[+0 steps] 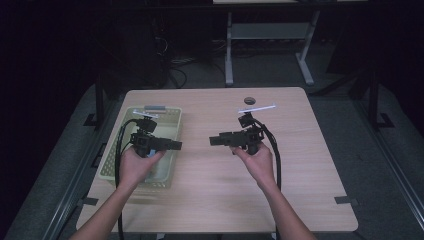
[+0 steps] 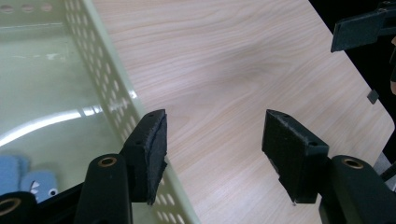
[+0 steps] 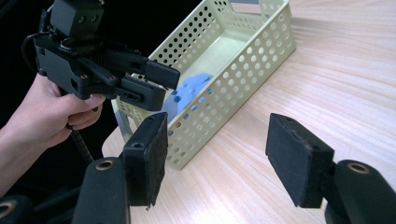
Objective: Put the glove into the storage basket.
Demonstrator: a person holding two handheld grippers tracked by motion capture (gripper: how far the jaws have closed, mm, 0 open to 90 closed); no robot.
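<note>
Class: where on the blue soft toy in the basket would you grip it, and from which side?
Probably from above: the basket walls enclose the blue toy on every side, leaving only the top open. Grip across its raised upper part, which stands clear of the floor.

We see a light wood-grain table on a grey floor in a dim room; behind it stand the pale metal legs of another table, with dark cables nearby
</note>
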